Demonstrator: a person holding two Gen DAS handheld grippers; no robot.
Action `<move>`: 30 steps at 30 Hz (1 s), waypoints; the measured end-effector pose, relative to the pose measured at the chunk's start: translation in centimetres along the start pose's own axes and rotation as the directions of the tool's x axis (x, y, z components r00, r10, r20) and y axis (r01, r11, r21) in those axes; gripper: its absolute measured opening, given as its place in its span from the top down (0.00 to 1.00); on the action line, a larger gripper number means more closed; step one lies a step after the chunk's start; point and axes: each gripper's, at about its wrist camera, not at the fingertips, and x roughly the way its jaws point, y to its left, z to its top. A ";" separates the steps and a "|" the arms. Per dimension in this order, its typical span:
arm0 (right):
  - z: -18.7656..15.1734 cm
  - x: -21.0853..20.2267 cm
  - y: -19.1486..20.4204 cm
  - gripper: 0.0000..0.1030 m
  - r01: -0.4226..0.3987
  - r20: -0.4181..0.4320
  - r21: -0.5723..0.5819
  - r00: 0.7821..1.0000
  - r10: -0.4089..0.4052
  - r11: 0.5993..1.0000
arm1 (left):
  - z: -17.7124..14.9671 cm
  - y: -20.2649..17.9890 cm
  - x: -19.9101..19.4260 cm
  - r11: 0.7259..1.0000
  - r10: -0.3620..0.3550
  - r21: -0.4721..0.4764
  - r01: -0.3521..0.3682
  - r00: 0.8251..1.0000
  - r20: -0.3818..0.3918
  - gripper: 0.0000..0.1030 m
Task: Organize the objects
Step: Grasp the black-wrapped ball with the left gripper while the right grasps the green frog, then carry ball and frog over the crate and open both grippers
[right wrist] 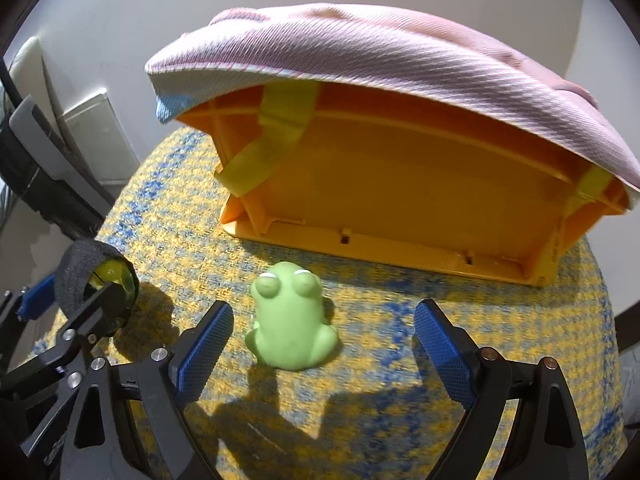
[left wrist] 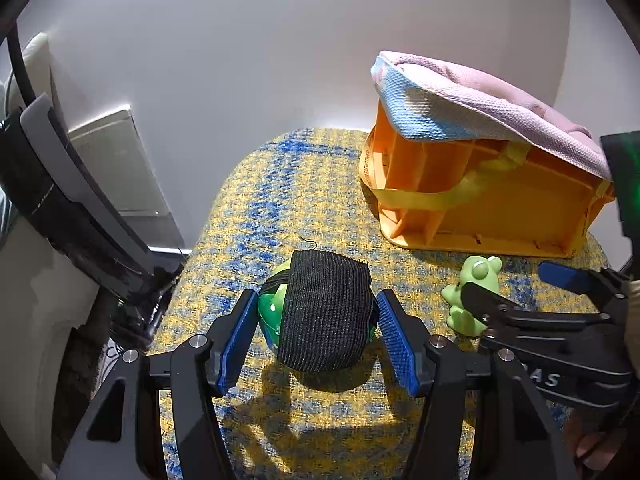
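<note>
A green ball wrapped in a black ribbed band (left wrist: 326,312) lies on the yellow-and-blue mat (left wrist: 280,200). My left gripper (left wrist: 318,316) is open, its blue pads on either side of the ball; contact is unclear. The ball also shows in the right wrist view (right wrist: 96,276). A light green frog toy (right wrist: 290,320) sits upright on the mat (right wrist: 380,380), between the fingers of my open right gripper (right wrist: 324,332), nearer the left pad and apart from both. In the left wrist view the frog (left wrist: 474,292) is partly hidden by the right gripper (left wrist: 516,286).
An orange plastic crate (right wrist: 400,184) lies on its side at the back of the mat, a yellow strap (right wrist: 276,136) across it and a pink-and-blue cloth (right wrist: 360,44) draped over it. A white wall stands behind. A black device (left wrist: 60,196) is at the left.
</note>
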 end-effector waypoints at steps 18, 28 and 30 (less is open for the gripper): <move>-0.6 1.2 1.5 0.51 -0.002 -0.058 -0.026 0.998 0.000 1.000 | -0.1 0.3 -0.2 0.999 -0.053 -0.008 0.053 0.999 -0.010 0.42; -1.4 -3.1 -0.9 0.61 0.003 -0.009 -0.031 1.000 -0.003 1.000 | 0.6 -1.8 -2.3 0.996 -0.091 0.005 0.091 0.996 0.002 0.42; -1.5 -4.2 -1.5 0.61 0.004 0.010 -0.031 1.000 -0.004 1.000 | 0.8 -2.3 -2.8 0.996 -0.092 0.018 0.092 0.996 0.011 0.42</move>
